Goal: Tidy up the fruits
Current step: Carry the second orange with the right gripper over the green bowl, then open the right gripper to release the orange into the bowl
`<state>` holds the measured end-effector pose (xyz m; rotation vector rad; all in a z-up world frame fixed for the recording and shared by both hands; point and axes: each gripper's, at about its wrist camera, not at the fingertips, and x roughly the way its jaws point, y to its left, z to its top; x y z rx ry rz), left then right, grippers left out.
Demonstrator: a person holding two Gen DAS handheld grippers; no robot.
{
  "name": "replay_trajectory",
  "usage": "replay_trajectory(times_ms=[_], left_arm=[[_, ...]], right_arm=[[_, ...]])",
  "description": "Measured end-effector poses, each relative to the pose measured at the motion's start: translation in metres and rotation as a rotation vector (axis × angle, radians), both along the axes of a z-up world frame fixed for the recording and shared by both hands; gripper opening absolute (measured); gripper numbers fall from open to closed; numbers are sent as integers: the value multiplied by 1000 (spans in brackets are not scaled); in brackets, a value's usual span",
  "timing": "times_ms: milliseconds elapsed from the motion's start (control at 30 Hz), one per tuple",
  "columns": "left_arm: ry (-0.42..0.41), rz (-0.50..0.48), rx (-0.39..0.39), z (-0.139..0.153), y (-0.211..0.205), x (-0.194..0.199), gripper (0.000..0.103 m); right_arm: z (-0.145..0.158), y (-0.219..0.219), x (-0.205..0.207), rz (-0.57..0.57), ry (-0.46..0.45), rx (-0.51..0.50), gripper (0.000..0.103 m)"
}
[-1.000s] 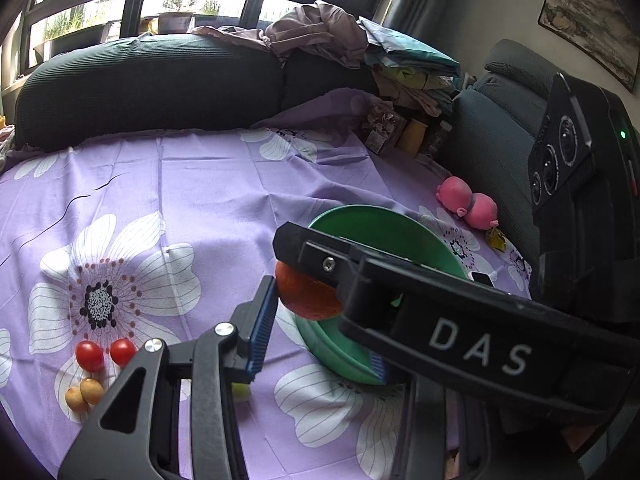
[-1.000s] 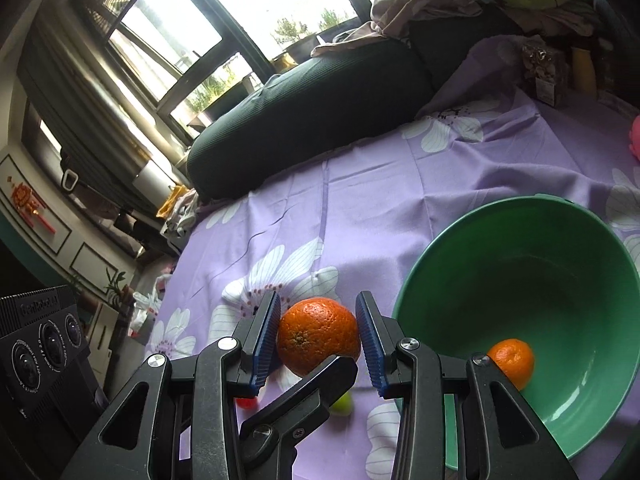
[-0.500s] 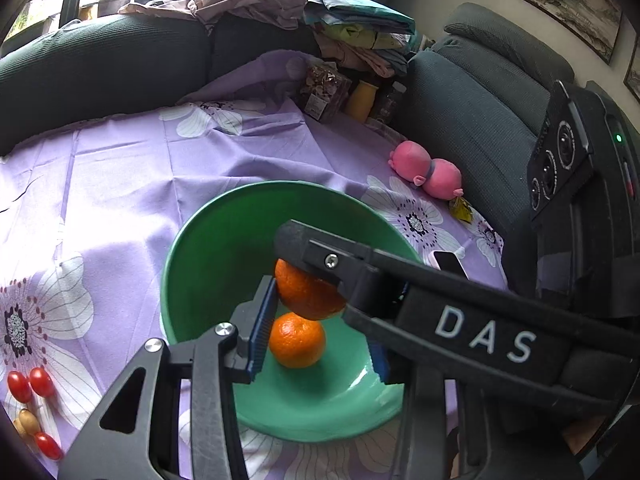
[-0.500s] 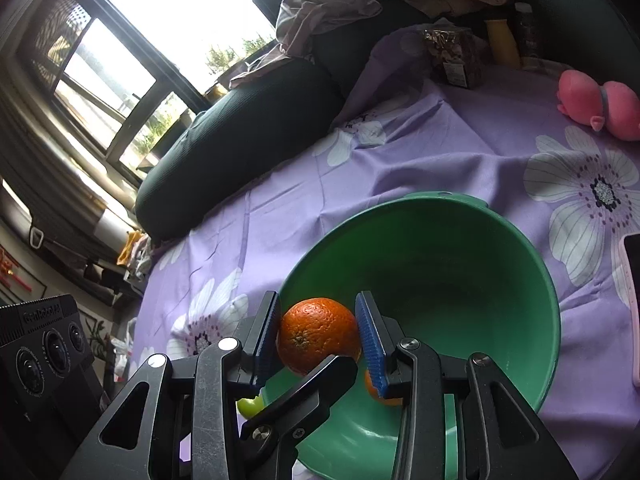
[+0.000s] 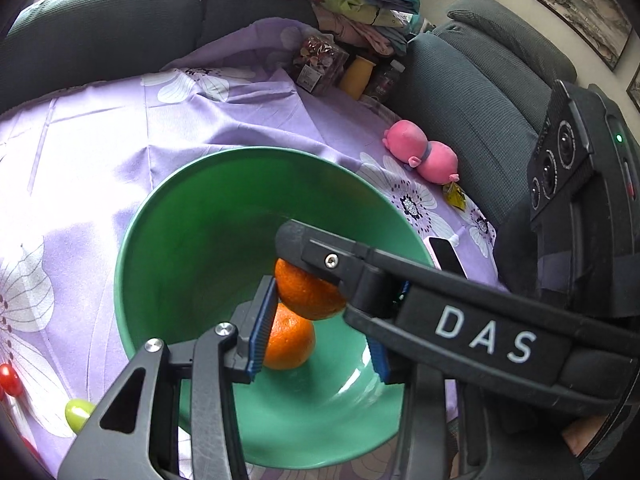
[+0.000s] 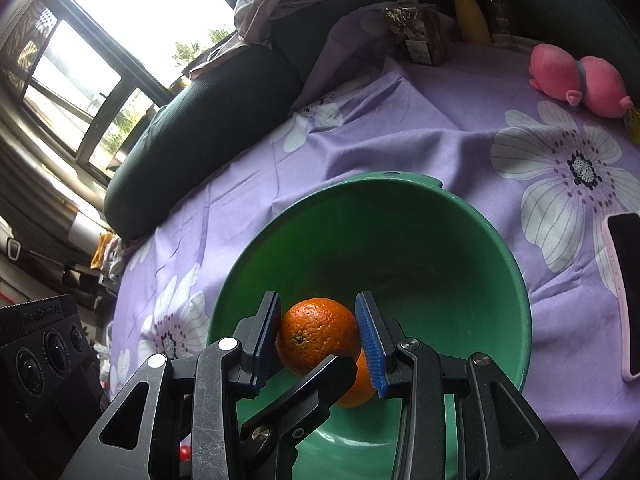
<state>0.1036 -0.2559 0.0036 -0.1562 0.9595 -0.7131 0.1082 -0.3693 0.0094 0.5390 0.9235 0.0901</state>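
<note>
Left wrist view: left tongs (image 5: 318, 332) tilt down over the green bowl (image 5: 168, 240), blades apart, empty; 1 orange (image 5: 290, 340) lies inside.

Right wrist view: right tongs (image 6: 318, 336) clamp another orange (image 6: 318, 334) above the bowl's inside; 1 second ago it hung beside the bowl, over the cloth.

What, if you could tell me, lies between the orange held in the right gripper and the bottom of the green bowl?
A second orange lies there, resting in the green bowl just under the held orange; the left wrist view shows it best.
</note>
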Motion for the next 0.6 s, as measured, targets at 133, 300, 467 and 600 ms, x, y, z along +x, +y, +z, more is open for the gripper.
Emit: replay_trajectory(times_ms=[133, 300, 467, 600], left_arm=[[20, 1, -7, -4, 0, 2, 41], [35, 5, -5, -5, 1, 3, 41], [27, 20, -63, 9, 17, -4, 50], [-24, 90, -68, 27, 49, -15, 59]], right_arm=[[-3, 1, 1, 0, 20, -12, 41], [-4, 1, 2, -1, 35, -14, 41], [7, 1, -3, -35, 8, -21, 42], [20, 6, -10, -42, -38, -46, 50]])
